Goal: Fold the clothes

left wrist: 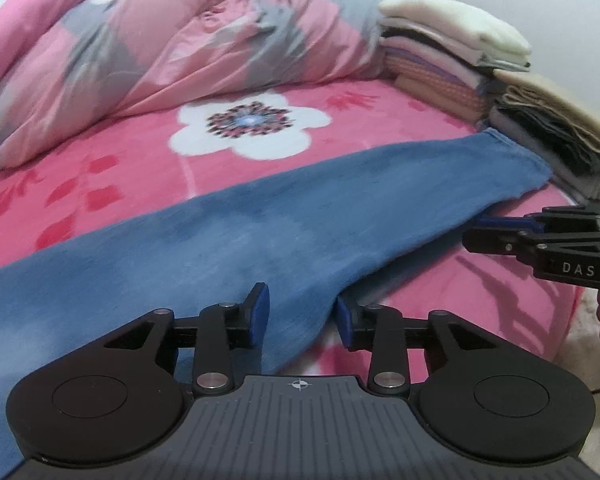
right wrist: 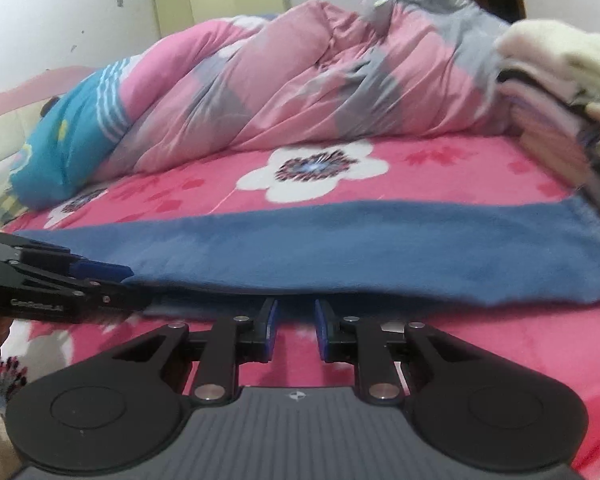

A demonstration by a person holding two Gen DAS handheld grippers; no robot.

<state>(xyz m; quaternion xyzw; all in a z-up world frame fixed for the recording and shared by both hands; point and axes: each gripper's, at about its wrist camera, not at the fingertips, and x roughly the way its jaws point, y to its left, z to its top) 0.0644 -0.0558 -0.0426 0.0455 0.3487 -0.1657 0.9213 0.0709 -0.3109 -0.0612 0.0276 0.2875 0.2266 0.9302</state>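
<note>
A long blue fleece garment (left wrist: 260, 232) lies flat across the pink flowered bed cover (left wrist: 480, 292). In the left wrist view my left gripper (left wrist: 302, 316) is open, with the garment's near edge lying between its blue pads, which do not press on it. My right gripper (left wrist: 470, 232) reaches in from the right, with its tips at the garment's front edge. In the right wrist view the right gripper (right wrist: 296, 320) is open by a narrow gap with only bed cover showing in it, just short of the garment (right wrist: 340, 248). The left gripper (right wrist: 130, 280) comes in from the left at the same edge.
A bunched pink and grey quilt (left wrist: 160, 40) fills the back of the bed. Two stacks of folded clothes (left wrist: 452, 40) (left wrist: 552, 136) stand at the right, close to the garment's far end. A blue pillow (right wrist: 72, 140) lies at the far left. The bed's edge runs just right of the stacks.
</note>
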